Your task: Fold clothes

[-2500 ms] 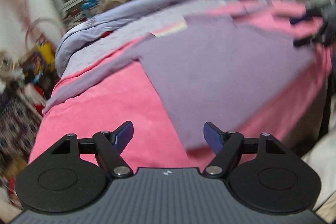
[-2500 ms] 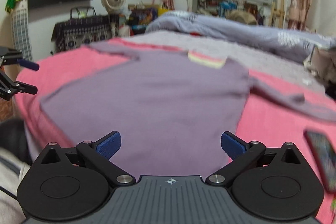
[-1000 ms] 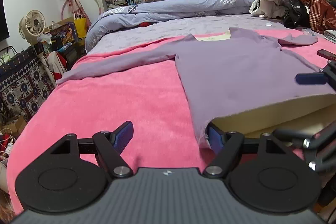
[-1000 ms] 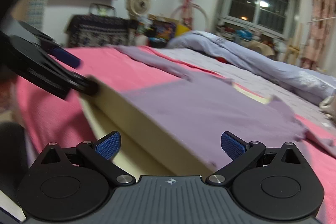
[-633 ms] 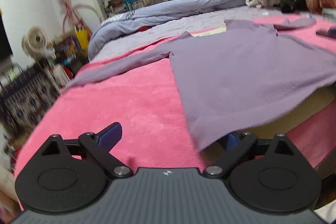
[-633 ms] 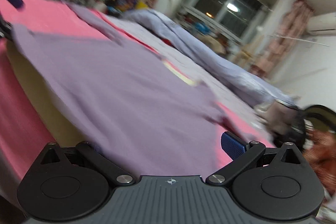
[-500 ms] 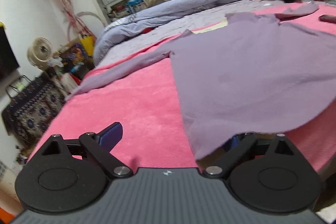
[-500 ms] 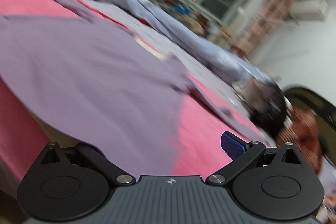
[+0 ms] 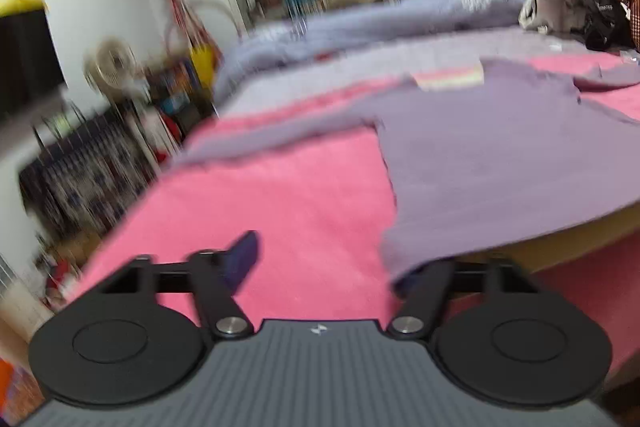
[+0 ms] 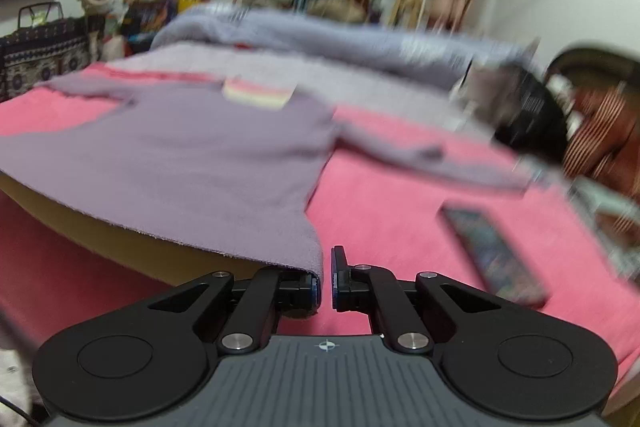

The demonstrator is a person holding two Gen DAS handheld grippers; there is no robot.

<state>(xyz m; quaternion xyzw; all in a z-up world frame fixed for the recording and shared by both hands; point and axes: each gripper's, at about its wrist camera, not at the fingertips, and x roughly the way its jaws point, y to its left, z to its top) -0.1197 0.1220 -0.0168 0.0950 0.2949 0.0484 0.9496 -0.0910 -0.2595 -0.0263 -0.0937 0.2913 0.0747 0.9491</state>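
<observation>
Right gripper (image 10: 326, 277), black, with blue-padded fingers: nearly closed, only a thin slit between the pads. Hem corner of the mauve long-sleeved knit shirt (image 10: 192, 163) draped over the left pad; whether any cloth sits in the slit, impossible to tell. Hem lifted off the bed here, pale yellow inner side showing beneath the raised edge. Beyond, spread flat across the pink fleece blanket (image 10: 392, 199), collar away from the camera, striped yellow-and-pink neck lining visible, one sleeve stretched out to the right. Just right of the gripper on the blanket, a dark rectangular smartphone (image 10: 490, 255), blurred. Farther back, a rumpled lavender-grey duvet (image 10: 320, 35) across the bed.

Left gripper (image 9: 320, 259), same build: wide apart, left blue pad bare over the blanket (image 9: 280, 203), right finger hidden under the other hem corner of the shirt (image 9: 500, 163). No firm hold evident. Same lifted hem, yellow underside showing along the right. Long left sleeve trailing toward the bed's edge. Duvet (image 9: 380, 23) behind; a white round fan (image 9: 114, 61) by the wall, blurred.
</observation>
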